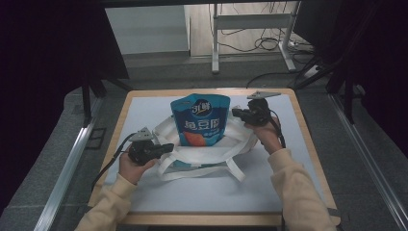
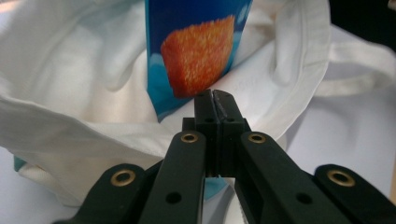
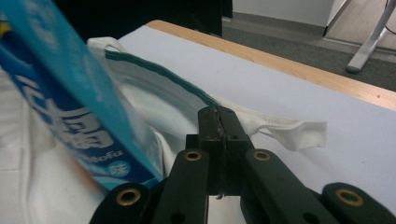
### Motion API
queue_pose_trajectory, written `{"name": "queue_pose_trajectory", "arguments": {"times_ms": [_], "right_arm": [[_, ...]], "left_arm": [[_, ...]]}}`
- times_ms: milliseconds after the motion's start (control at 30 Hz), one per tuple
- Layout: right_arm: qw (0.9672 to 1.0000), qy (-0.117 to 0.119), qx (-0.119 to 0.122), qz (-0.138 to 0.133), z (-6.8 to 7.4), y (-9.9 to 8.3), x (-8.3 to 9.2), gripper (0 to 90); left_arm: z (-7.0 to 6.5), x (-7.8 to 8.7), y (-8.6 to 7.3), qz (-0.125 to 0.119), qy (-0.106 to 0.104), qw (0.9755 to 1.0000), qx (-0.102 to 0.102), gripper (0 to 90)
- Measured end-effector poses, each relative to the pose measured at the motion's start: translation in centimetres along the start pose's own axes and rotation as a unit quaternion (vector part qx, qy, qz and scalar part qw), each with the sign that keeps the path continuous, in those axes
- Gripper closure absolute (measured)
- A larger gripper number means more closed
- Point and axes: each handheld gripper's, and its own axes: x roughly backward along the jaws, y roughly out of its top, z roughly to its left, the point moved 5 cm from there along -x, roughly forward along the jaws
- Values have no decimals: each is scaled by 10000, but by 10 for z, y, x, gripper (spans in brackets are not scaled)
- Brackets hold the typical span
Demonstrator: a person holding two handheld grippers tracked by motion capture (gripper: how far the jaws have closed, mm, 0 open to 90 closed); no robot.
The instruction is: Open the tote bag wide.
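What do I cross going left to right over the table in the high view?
Left tongs → blue snack bag standing in the white tote bag → right tongs, then bare white mat to the table's wooden edge.

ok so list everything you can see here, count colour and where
snack pouch: 1, blue with white lettering and an orange food picture, standing upright inside the bag mouth at table centre
tote bag: 1, white cloth with white straps, lying on the mat, mouth held open
mat: 1, pale lilac, covering the tabletop
table: 1, light wood edge, centre of the high view
desk frame: 1, white metal legs, on the floor beyond, cables beside it
left gripper: 1, black, jaws closed on the bag's near-left rim
right gripper: 1, black, jaws closed on the bag's far-right rim
forearms: 2, cream sleeves, entering from the bottom
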Motion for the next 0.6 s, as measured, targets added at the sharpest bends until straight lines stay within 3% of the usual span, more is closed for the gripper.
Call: {"name": "queue_pose_trajectory", "arguments": {"times_ms": [267, 300, 333, 467, 600], "right_arm": [[9997, 104, 7, -225, 7, -5, 24, 883], [9996, 114, 35, -274, 9, -6, 30, 822], [9996, 114, 35, -274, 9, -6, 30, 822], [9993, 70, 121, -340, 15, -13, 45, 667], [9988, 75, 216, -423, 21, -21, 60, 593]], "left_arm": [[2, 13, 3, -185, 170, 9996, 102, 867], [3, 15, 4, -204, 211, 9995, 106, 822], [3, 17, 4, -234, 277, 9993, 121, 822], [3, 29, 2, -326, 483, 9981, 184, 590], [3, 42, -2, -388, 756, 9963, 82, 449]]}}
